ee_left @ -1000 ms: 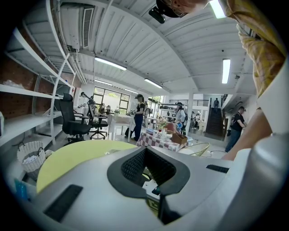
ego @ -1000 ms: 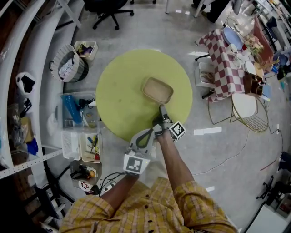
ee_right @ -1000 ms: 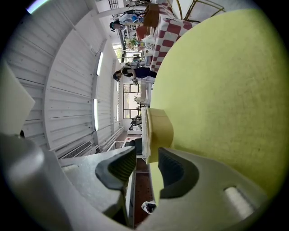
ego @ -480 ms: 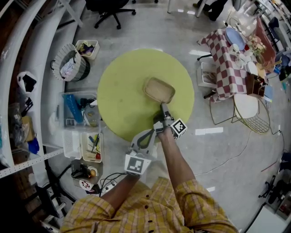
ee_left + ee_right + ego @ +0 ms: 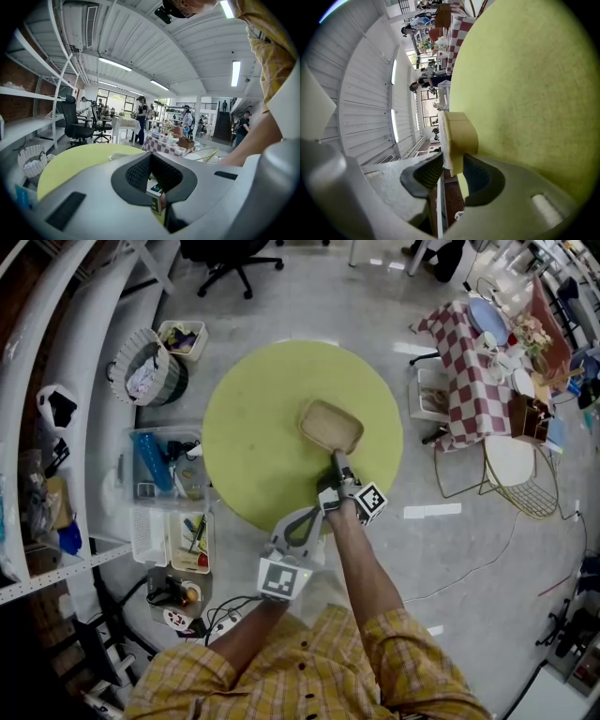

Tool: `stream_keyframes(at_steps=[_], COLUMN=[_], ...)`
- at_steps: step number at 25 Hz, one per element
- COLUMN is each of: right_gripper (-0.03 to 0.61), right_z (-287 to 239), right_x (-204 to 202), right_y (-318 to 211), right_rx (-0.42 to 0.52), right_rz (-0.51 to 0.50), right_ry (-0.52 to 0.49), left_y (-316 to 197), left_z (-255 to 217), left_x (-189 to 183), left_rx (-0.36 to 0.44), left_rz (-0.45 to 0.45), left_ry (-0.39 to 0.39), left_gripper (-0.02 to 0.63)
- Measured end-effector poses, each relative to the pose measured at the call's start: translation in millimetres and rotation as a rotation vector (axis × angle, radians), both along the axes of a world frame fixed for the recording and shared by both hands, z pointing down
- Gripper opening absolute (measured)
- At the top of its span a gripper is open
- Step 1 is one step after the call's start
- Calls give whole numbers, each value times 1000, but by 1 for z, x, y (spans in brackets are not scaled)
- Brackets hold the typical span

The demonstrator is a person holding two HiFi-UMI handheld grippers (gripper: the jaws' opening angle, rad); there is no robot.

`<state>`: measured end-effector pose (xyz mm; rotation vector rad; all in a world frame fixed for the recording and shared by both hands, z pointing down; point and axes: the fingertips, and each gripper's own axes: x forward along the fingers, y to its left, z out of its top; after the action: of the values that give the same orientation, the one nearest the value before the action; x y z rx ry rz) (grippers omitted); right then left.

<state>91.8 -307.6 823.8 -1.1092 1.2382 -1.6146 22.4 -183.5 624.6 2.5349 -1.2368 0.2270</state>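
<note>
Right gripper (image 5: 336,458) was clenched on the tan tray (image 5: 331,425), gripping it by the near rim. The right gripper view confirmed it: 1 dark pad sat on each side of the tray (image 5: 458,133) wall, squeezed tight against it. The tray ran straight ahead of those tips, lying on the round yellow-green table (image 5: 253,442).

Left gripper (image 5: 316,510) was low at the table's near edge, just behind the right one and a touch to its left. Its 2 jaws were pressed together at the tips with nothing caught between them. In the left gripper view only the right gripper's marker cube (image 5: 155,197) showed through the hollow under the pads, with the table (image 5: 70,161) spreading beyond. The 2 grippers were very close, though whether they touched could not be made out.

Well off to the right of the right gripper stood a table with a red checked cloth (image 5: 464,362). Left of the left gripper, clear plastic boxes (image 5: 167,470) lay on the floor, and further ahead on that side was a wicker basket (image 5: 143,373)
</note>
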Motion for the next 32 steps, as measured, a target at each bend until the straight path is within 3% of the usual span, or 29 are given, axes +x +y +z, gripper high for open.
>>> stream_keyframes(at_steps=[11, 23, 32], right_gripper=[63, 37, 29], right_z=[-9, -19, -39], right_x=[-7, -4, -6], right_y=[3, 11, 10], right_rx=[8, 46, 102], right_rz=[0, -30, -61], right_ry=[-4, 38, 65], left_y=[2, 3, 9], left_z=[-2, -9, -7], left_x=[-2, -1, -2], left_rx=[1, 10, 60], left_rz=[6, 12, 67], left_ry=[12, 10, -47], left_gripper=[5, 5, 5])
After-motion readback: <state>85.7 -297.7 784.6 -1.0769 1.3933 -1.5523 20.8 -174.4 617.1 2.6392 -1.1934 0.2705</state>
